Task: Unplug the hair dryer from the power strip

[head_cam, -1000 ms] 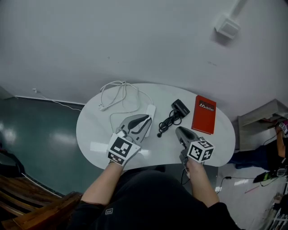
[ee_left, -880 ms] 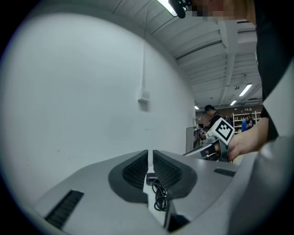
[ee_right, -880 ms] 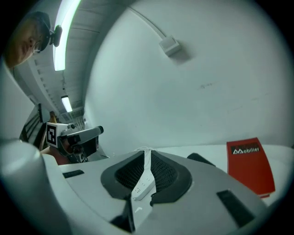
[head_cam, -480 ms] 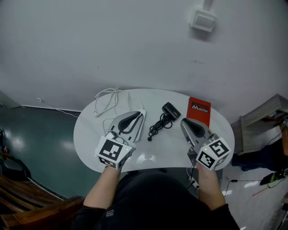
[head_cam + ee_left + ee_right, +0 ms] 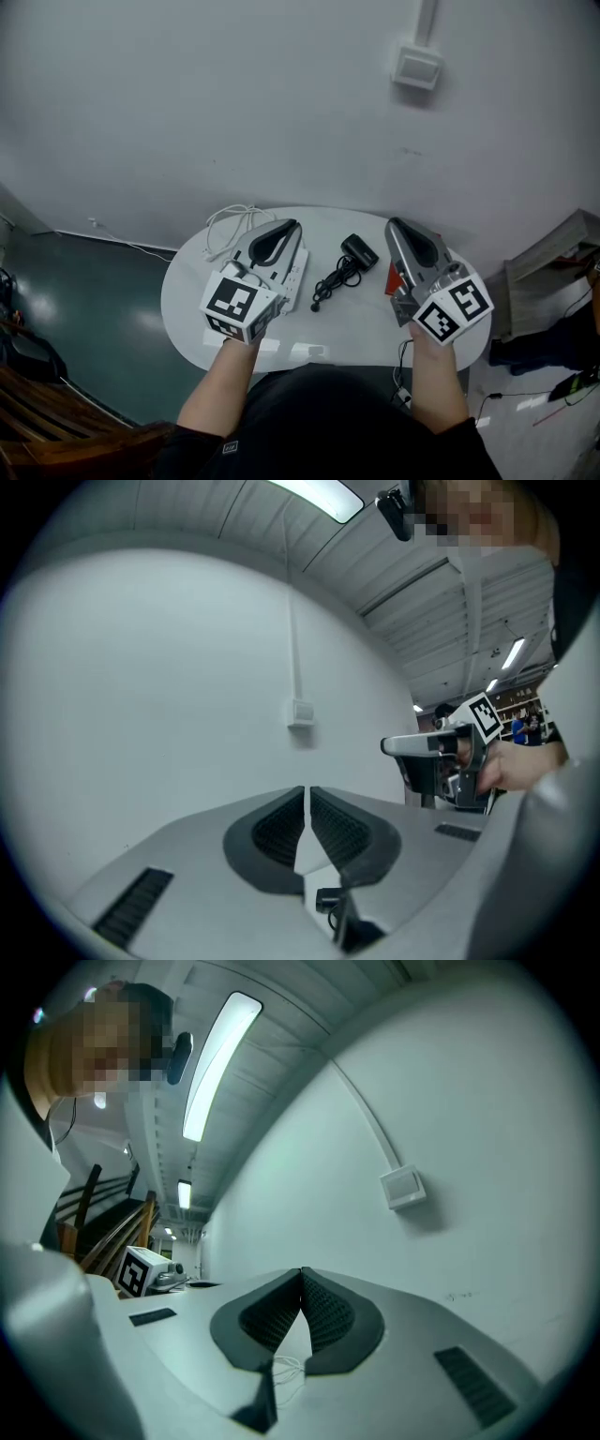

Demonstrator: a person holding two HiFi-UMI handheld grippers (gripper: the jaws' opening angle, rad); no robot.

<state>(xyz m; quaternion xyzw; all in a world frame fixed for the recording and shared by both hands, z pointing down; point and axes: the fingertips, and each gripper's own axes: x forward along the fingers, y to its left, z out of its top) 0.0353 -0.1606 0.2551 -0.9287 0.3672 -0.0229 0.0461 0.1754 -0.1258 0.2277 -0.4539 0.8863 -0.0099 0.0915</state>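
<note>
A small black hair dryer point(image 5: 357, 250) lies on the white oval table point(image 5: 187, 300), its black cord point(image 5: 330, 278) bundled in front of it. The cord's end point(image 5: 315, 305) rests on the table beside the white power strip point(image 5: 298, 272), apart from it. My left gripper point(image 5: 286, 226) is raised over the strip, shut and empty; its own view shows the jaws point(image 5: 307, 803) together, pointing at the wall. My right gripper point(image 5: 394, 223) is raised at the table's right, also shut with nothing in it point(image 5: 301, 1281).
A red book point(image 5: 393, 277) lies mostly hidden under the right gripper. A coil of white cable point(image 5: 228, 225) sits at the table's back left. A white box point(image 5: 416, 67) is mounted on the wall behind. Dark floor surrounds the table.
Both grippers have lifted off the table and now point level at the wall, the right one rising more. The hair dryer, cord and strip stay where they were.
</note>
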